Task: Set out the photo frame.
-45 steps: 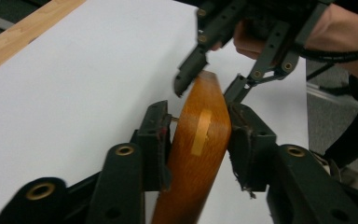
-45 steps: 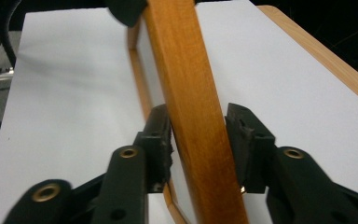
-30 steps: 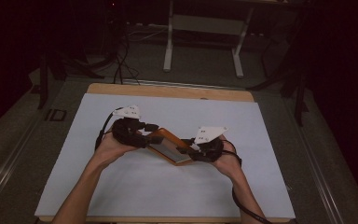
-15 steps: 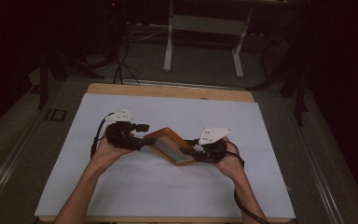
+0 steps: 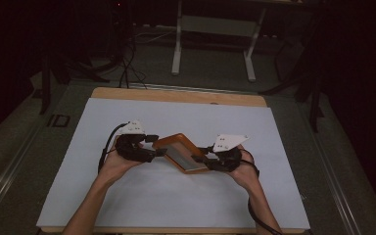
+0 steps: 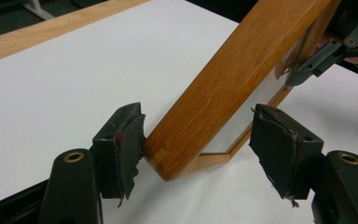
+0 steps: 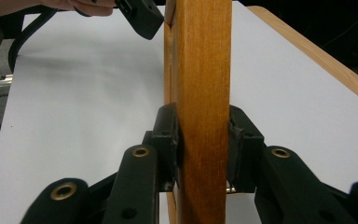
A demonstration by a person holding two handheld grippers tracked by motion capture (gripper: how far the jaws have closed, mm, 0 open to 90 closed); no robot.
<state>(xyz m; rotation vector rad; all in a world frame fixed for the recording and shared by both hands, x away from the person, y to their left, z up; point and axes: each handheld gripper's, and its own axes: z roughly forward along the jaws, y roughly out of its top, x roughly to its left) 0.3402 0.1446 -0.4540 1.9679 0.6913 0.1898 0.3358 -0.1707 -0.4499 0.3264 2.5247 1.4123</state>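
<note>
Left hand-held gripper (image 5: 159,146), black w/ grey 3-corner plate on top, at left end of flat wooden picture frame w/ orange-brown rim & glass pane (image 5: 180,152). Jaws wide, just been opening; in left gripper view (image 6: 193,140) frame corner (image 6: 209,107) sits between pads, touching one pad, well clear of other pad. Not gripped by it.

Frame in middle of white sheet on counter (image 5: 186,122), tilted, between both grippers, lying slantwise left-back to right-front. Can't tell if lower corner rests on sheet.

Right hand-held gripper (image 5: 200,159), same black kind w/ grey plate, at right end of frame. In right gripper view (image 7: 203,144) both pads pressed tight on wooden rim (image 7: 200,70), one each side; rim stands upright between them. Holding frame.

Wooden edge of counter shows past sheet at back.
</note>
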